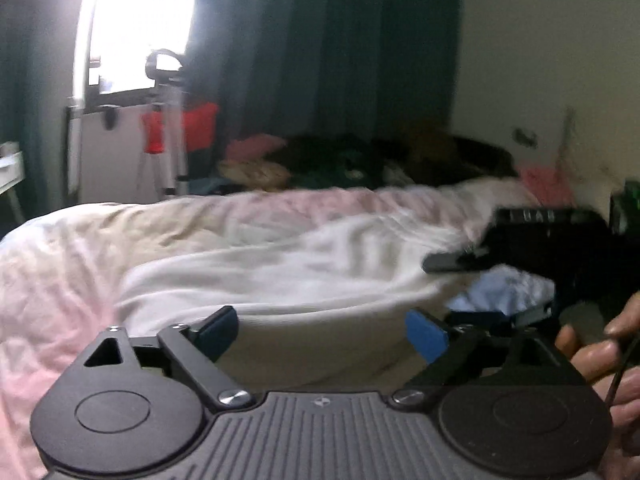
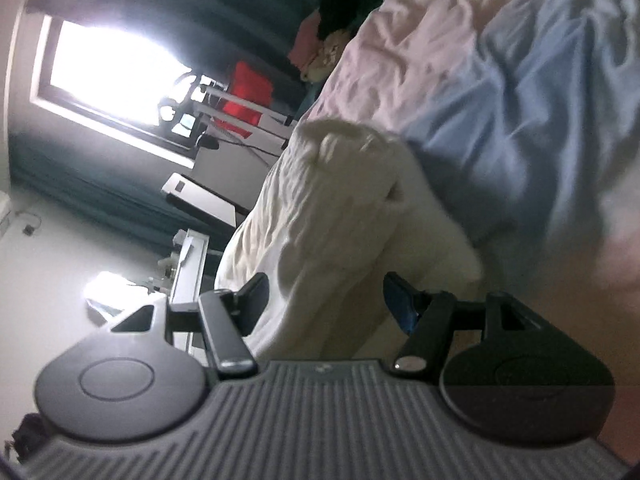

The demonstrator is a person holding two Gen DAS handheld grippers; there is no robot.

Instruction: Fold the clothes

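Observation:
A white garment lies spread on the pink bedspread, just beyond my left gripper. The left gripper is open and empty above the near edge of the bed. A light blue cloth lies at the right. The right gripper shows there as a dark blurred shape over that cloth. The right wrist view is rolled sideways: my right gripper is open and empty, with a bunched white garment between and beyond its fingers and the light blue cloth further on.
A pile of dark and pink clothes lies at the far side of the bed, against teal curtains. A tripod and a red item stand by the bright window. A hand is at the right.

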